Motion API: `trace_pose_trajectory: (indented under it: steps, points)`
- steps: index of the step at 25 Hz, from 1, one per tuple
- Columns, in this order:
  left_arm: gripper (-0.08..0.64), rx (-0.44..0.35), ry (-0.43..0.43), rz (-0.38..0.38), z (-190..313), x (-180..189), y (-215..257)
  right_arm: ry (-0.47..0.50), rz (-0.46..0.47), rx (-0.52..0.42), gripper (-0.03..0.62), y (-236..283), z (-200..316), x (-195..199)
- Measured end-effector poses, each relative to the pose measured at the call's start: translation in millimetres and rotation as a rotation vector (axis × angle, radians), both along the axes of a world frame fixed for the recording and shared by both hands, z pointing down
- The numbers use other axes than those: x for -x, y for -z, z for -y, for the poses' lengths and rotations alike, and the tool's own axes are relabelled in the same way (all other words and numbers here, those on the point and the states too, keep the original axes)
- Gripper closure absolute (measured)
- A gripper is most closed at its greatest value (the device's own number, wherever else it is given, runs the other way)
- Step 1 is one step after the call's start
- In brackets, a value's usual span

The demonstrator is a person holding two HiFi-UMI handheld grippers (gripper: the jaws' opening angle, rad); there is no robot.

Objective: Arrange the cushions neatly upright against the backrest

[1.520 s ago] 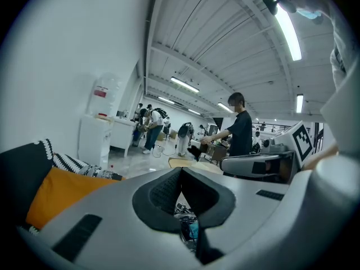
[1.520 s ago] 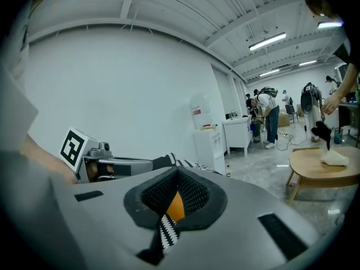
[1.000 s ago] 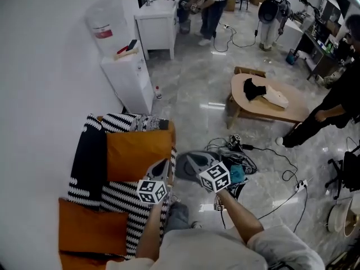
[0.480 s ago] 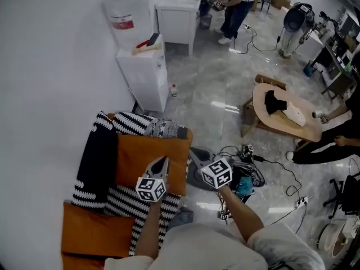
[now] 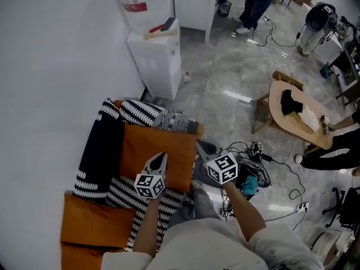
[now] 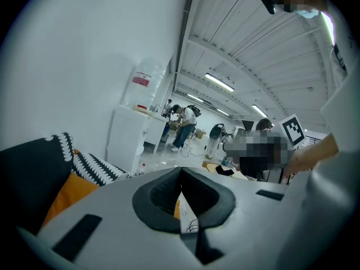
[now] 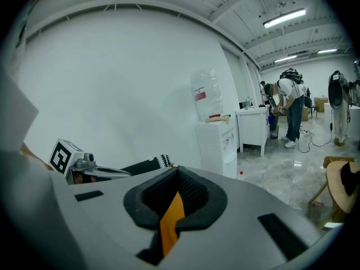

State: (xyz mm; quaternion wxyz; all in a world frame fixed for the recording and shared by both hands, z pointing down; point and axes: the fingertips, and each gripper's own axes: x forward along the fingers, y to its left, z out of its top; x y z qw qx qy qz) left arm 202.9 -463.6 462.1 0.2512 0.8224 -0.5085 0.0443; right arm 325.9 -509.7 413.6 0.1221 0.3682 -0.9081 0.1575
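A sofa at the lower left holds several cushions. A dark cushion with white zigzag edges (image 5: 101, 151) leans at the wall side, and an orange cushion (image 5: 147, 148) lies beside it. Zigzag-striped cushions (image 5: 139, 112) lie above and below the orange one. Another orange cushion (image 5: 95, 226) lies nearest me. My left gripper (image 5: 160, 161) hovers shut and empty over the first orange cushion. My right gripper (image 5: 201, 149) is shut and empty at the sofa's front edge. In the left gripper view the closed gripper (image 6: 181, 193) points past the dark cushion (image 6: 28, 176). In the right gripper view the closed gripper (image 7: 177, 193) points at the wall.
A white water dispenser (image 5: 157, 61) stands past the sofa's far end, next to a white cabinet (image 5: 197, 4). A low wooden table (image 5: 298, 114) sits to the right. Cables and a bag (image 5: 247, 170) lie on the floor by my right arm. People stand at the back and right.
The head view has swung toward the wall and the sofa, so the cushions sit further right in the picture. Both grippers stay shut and keep their places over the sofa.
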Motion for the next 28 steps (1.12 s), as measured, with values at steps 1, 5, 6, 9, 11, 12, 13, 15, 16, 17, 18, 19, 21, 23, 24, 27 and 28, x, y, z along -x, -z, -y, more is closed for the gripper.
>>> trace_pose_trajectory:
  steps: [1, 5, 6, 9, 11, 12, 13, 15, 16, 17, 18, 19, 21, 23, 24, 27, 28]
  points:
    - [0.531, 0.008, 0.017, -0.002, 1.6, 1.9, -3.6, 0.009, 0.002, 0.007, 0.566, -3.6, 2.8, 0.1]
    - [0.531, 0.036, 0.083, 0.000, 7.1, 9.0, -13.7, 0.071, -0.007, 0.049, 0.566, -20.8, 13.7, 4.8]
    - [0.531, 0.038, 0.096, 0.001, 12.6, 11.8, -16.3, 0.084, -0.010, 0.055, 0.566, -24.9, 20.2, 7.4]
    - [0.531, 0.059, 0.162, -0.003, 18.7, 24.8, -28.7, 0.141, -0.019, 0.082, 0.566, -41.2, 33.4, 21.6]
    - [0.531, 0.085, 0.220, -0.011, 9.2, 34.6, -38.7, 0.200, -0.028, 0.108, 0.566, -53.6, 33.0, 36.5]
    - [0.531, 0.097, 0.244, -0.015, 3.4, 40.6, -44.7, 0.225, -0.031, 0.120, 0.566, -59.8, 32.1, 45.4]
    - [0.531, 0.109, 0.267, -0.018, -2.1, 47.2, -51.3, 0.246, -0.034, 0.130, 0.566, -66.2, 31.5, 54.6]
    - [0.531, 0.134, 0.305, -0.019, -13.9, 61.2, -66.0, 0.277, -0.041, 0.148, 0.566, -80.2, 30.3, 71.7]
    - [0.531, 0.148, 0.319, -0.017, -21.2, 67.8, -72.8, 0.288, -0.046, 0.158, 0.565, -86.9, 28.3, 79.0]
    - [0.531, 0.162, 0.330, -0.017, -29.2, 74.2, -79.0, 0.298, -0.054, 0.167, 0.566, -93.1, 25.1, 85.4]
    - [0.531, 0.174, 0.342, -0.018, -36.4, 80.9, -84.9, 0.307, -0.063, 0.175, 0.566, -98.8, 21.9, 91.3]
    - [0.531, 0.184, 0.353, -0.021, -41.6, 88.0, -90.8, 0.315, -0.072, 0.183, 0.566, -104.1, 20.0, 97.0]
    - [0.529, 0.203, 0.365, -0.030, -47.0, 98.8, -104.2, 0.323, -0.092, 0.200, 0.566, -115.8, 18.3, 104.3]
    - [0.529, 0.220, 0.366, -0.043, -48.7, 103.0, -119.6, 0.319, -0.110, 0.220, 0.566, -129.6, 16.4, 104.6]
    - [0.529, 0.227, 0.364, -0.048, -47.8, 104.6, -127.8, 0.315, -0.117, 0.227, 0.566, -137.4, 16.4, 104.3]
    - [0.529, 0.249, 0.363, -0.059, -47.5, 106.4, -153.8, 0.301, -0.142, 0.251, 0.566, -164.7, 14.5, 101.6]
    - [0.529, 0.260, 0.368, -0.070, -50.6, 104.7, -162.1, 0.298, -0.154, 0.262, 0.566, -173.7, 12.1, 98.3]
